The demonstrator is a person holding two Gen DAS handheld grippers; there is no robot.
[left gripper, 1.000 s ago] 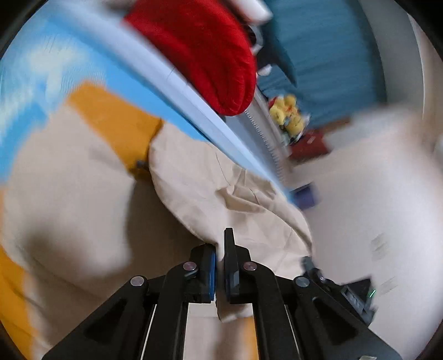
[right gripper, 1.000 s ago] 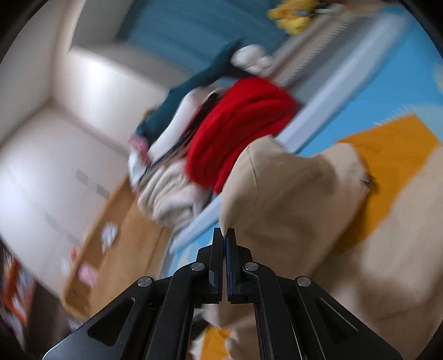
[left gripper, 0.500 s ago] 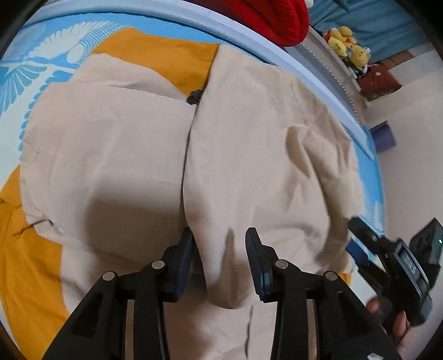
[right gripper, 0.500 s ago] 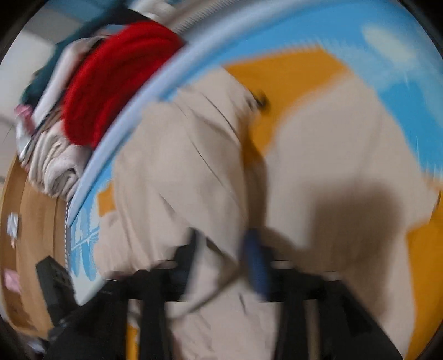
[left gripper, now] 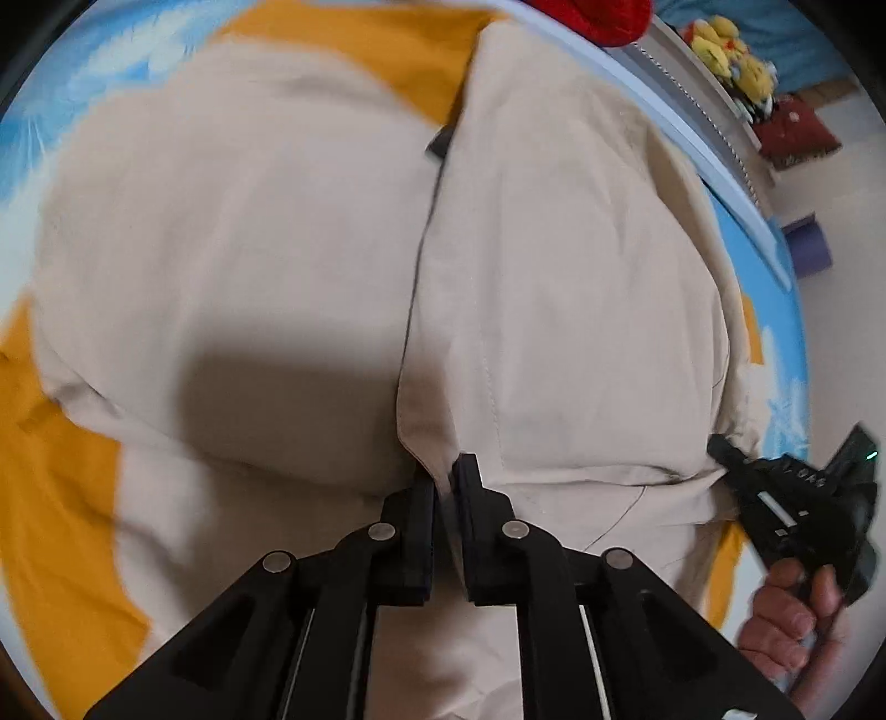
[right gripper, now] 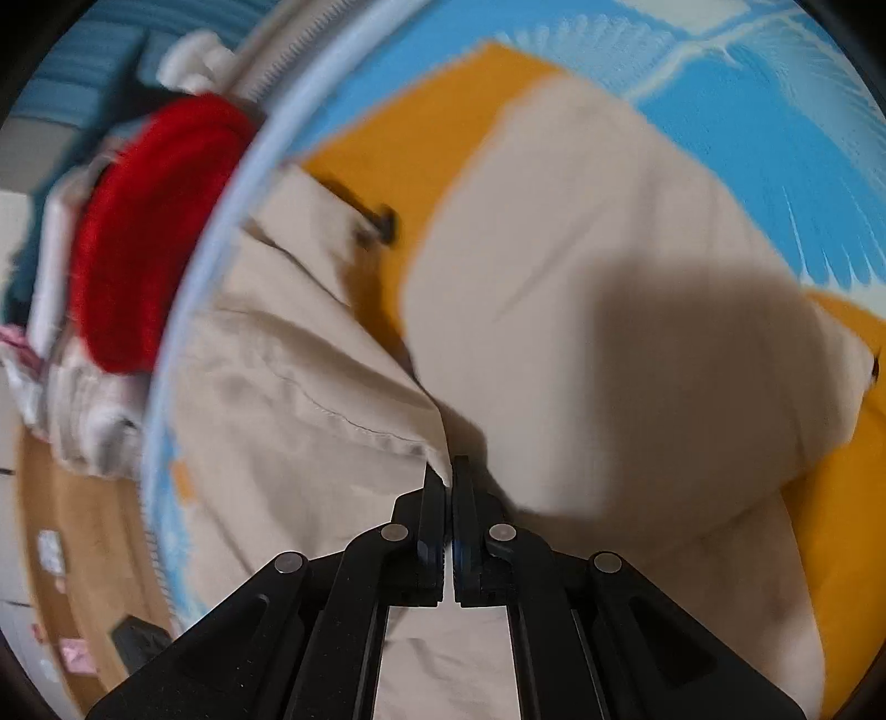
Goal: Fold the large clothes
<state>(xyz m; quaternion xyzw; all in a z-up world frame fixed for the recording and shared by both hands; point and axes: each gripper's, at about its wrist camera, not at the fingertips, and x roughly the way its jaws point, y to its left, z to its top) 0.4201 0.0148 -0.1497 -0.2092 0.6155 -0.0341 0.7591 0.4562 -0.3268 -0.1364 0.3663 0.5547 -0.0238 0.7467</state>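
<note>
A large beige garment (left gripper: 554, 266) lies spread on a blue and orange mat (left gripper: 50, 498), with one half folded over the other along a middle edge. My left gripper (left gripper: 443, 471) is shut on the corner of the folded beige layer. My right gripper (right gripper: 447, 471) is shut on another corner of the same garment (right gripper: 288, 421); it also shows in the left wrist view (left gripper: 720, 446) at the garment's right edge, held by a hand (left gripper: 797, 620). A small dark toggle (right gripper: 385, 221) sits at the garment's far end.
A red garment (right gripper: 133, 238) and other piled clothes (right gripper: 83, 410) lie past the mat's pale blue rim (right gripper: 183, 310). Yellow soft toys (left gripper: 731, 50) and a purple object (left gripper: 811, 249) stand off the mat. Wooden floor (right gripper: 72, 543) is at the left.
Both grippers opened half a second ago over the lowered garment and have now shut again on its near corners. The beige fold lies flat on the mat instead of hanging lifted.
</note>
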